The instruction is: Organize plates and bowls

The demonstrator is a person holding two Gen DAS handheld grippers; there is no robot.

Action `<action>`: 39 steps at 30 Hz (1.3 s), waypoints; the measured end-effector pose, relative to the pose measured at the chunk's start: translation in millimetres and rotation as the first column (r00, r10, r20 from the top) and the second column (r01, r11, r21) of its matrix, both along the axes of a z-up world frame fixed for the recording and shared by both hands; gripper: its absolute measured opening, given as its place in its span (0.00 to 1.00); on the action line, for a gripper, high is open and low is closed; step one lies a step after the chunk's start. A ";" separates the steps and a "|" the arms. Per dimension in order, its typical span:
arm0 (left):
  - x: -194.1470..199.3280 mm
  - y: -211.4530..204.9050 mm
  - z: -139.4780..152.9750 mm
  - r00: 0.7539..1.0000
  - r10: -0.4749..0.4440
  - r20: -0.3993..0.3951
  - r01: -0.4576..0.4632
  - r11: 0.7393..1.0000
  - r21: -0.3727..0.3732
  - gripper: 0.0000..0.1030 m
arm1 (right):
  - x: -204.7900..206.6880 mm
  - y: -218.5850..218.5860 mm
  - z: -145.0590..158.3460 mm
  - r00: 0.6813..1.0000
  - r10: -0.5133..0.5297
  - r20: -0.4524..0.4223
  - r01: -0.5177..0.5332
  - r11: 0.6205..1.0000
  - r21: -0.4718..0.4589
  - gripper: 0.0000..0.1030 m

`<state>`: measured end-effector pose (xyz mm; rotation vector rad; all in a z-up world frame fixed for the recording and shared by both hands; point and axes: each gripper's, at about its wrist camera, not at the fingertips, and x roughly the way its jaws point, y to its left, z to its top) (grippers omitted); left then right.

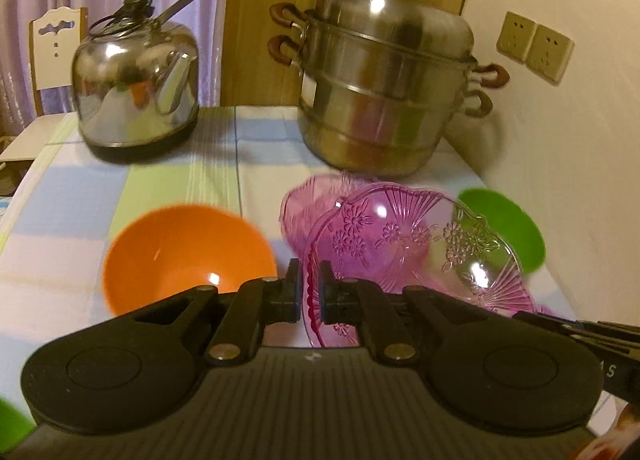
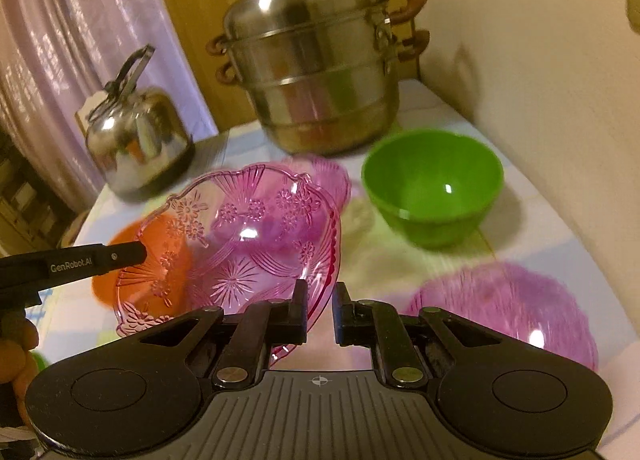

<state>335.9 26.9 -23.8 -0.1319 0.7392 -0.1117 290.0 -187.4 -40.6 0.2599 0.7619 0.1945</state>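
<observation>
A clear pink flower-patterned glass plate (image 1: 420, 244) (image 2: 248, 236) hangs tilted above the checked tablecloth, held from both sides. My left gripper (image 1: 310, 284) (image 2: 138, 254) is shut on its left rim. My right gripper (image 2: 320, 300) (image 1: 536, 318) is shut on the opposite rim. Below it on the table stand an orange bowl (image 1: 188, 256) (image 2: 108, 280), a green bowl (image 2: 432, 188) (image 1: 512, 228) near the wall, and a second pink dish (image 1: 304, 200) (image 2: 332, 176) behind. A pink bowl (image 2: 508, 308) sits at the front right.
A steel kettle (image 1: 136, 96) (image 2: 136, 140) stands at the back left and a tall steel steamer pot (image 1: 384, 76) (image 2: 316, 72) at the back middle. The wall with sockets (image 1: 534, 46) borders the table's right side. A white chair (image 1: 56, 52) stands beyond the left edge.
</observation>
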 end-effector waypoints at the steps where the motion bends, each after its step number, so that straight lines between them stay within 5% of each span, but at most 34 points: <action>1: 7.9 0.2 0.7 1.000 -0.001 0.000 0.001 1.000 0.004 0.06 | 7.2 0.1 1.7 1.000 -0.006 0.003 0.006 1.000 0.001 0.12; 15: 103.2 6.7 -17.3 1.000 0.010 -0.013 -0.010 1.000 -0.002 0.06 | 99.6 15.0 -13.0 0.999 -0.032 0.006 0.032 0.999 -0.027 0.12; 39: 146.4 -9.5 -61.2 0.995 0.019 -0.094 -0.010 0.996 0.094 0.06 | 149.2 26.9 -56.5 0.997 -0.040 -0.059 0.033 0.994 -0.108 0.12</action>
